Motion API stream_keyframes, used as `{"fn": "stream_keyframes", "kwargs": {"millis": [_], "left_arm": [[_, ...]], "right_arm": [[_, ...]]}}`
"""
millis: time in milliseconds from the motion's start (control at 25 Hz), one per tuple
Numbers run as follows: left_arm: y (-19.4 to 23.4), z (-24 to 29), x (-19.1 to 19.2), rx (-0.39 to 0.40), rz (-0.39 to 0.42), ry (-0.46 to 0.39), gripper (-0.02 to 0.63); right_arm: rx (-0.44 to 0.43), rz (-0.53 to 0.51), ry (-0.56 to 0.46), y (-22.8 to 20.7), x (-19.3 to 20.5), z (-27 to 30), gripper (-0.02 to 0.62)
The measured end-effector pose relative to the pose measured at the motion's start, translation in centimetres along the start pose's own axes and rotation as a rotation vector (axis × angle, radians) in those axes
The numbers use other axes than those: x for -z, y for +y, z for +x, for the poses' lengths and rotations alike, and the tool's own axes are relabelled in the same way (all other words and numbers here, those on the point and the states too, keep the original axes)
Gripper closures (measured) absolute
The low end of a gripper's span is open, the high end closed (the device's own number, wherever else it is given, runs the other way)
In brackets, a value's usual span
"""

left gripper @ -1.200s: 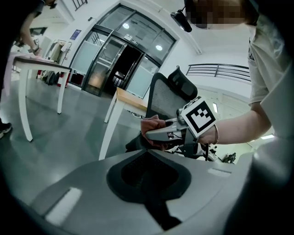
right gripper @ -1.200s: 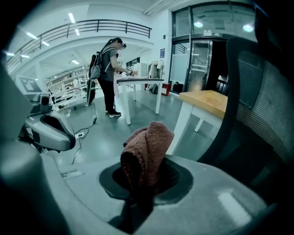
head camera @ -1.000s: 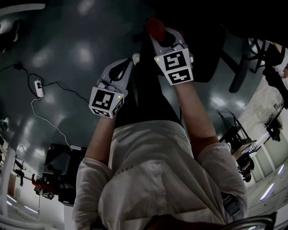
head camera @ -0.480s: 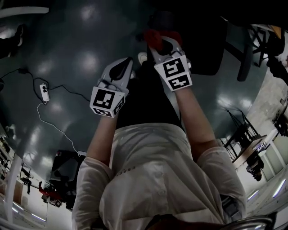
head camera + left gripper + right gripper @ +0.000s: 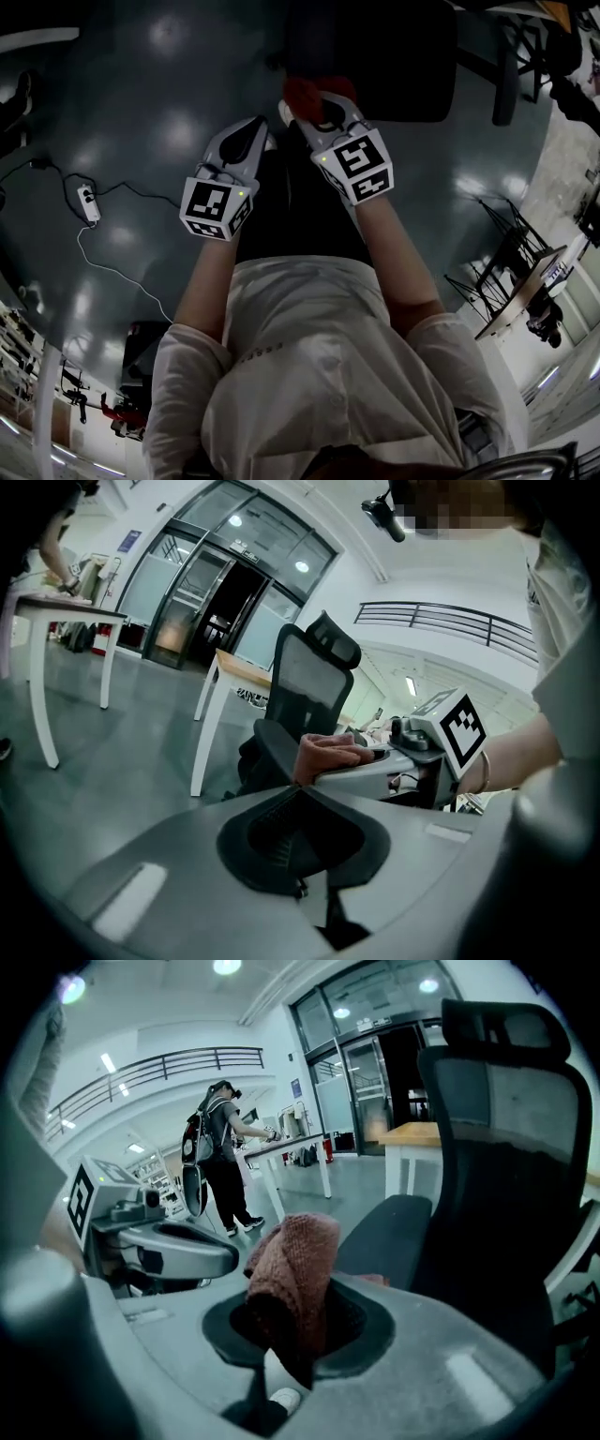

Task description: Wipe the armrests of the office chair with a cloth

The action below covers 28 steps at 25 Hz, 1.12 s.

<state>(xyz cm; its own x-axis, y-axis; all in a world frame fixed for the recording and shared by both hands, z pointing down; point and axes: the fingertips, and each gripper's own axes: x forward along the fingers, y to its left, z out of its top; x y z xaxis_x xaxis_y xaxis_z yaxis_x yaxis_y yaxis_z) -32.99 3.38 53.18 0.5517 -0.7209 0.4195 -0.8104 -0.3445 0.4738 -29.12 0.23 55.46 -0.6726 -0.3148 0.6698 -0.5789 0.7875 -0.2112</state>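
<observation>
The black office chair (image 5: 394,56) stands on the dark floor just ahead of me. Its mesh backrest (image 5: 506,1147) fills the right of the right gripper view, with a black armrest pad (image 5: 389,1227) lying beyond the jaws. My right gripper (image 5: 317,105) is shut on a red-brown cloth (image 5: 305,92) that bunches out of the jaws (image 5: 295,1274). In the left gripper view the cloth (image 5: 328,754) sits close beside the armrest pad (image 5: 270,750); I cannot tell whether they touch. My left gripper (image 5: 255,131) is shut with nothing in it, level with the right gripper and to its left.
A white power strip (image 5: 87,202) and its cable lie on the floor at left. Black chair or table legs (image 5: 506,75) stand at upper right. A person (image 5: 216,1162) stands at a white table (image 5: 281,1157) farther off. A wooden-topped table (image 5: 239,667) is behind the chair.
Both grippers have drifted a little left in the head view, and the right one with the cloth has come closer to the chair. Both jaws stay shut.
</observation>
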Motion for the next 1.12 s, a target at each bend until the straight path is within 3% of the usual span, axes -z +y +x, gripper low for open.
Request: {"fn": "stream_keyframes", "kwargs": {"millis": [200, 320, 520, 680, 920, 1120], "left_arm": [[-1.1, 1.1, 0.2, 0.039, -0.009, 0.013, 0.589], [-2.0, 2.4, -1.8, 0.069, 0.005, -0.004, 0.589], [-1.6, 4.1, -5.9, 0.063, 0.041, -0.05, 0.588], [0.0, 5.2, -7.3, 0.008, 0.021, -0.072, 0.589], [1.7, 6.6, -8.0, -0.066, -0.005, -0.064, 0.589], [1.8, 8.1, -7.7, -0.081, -0.036, -0.06, 0.589]], "right_arm": [[-0.035, 0.1, 0.056, 1.4, 0.9, -1.4, 0.543], [-0.01, 0.141, 0.024, 0.1, -0.4, -3.2, 0.543], [0.154, 0.105, -0.031, -7.4, -3.5, -5.4, 0.543], [0.211, 0.034, -0.039, -13.6, -5.4, -4.3, 0.543], [0.162, -0.044, 0.013, -19.3, -5.5, 1.0, 0.543], [0.099, -0.096, 0.058, -20.6, -4.8, 4.5, 0.543]]}}
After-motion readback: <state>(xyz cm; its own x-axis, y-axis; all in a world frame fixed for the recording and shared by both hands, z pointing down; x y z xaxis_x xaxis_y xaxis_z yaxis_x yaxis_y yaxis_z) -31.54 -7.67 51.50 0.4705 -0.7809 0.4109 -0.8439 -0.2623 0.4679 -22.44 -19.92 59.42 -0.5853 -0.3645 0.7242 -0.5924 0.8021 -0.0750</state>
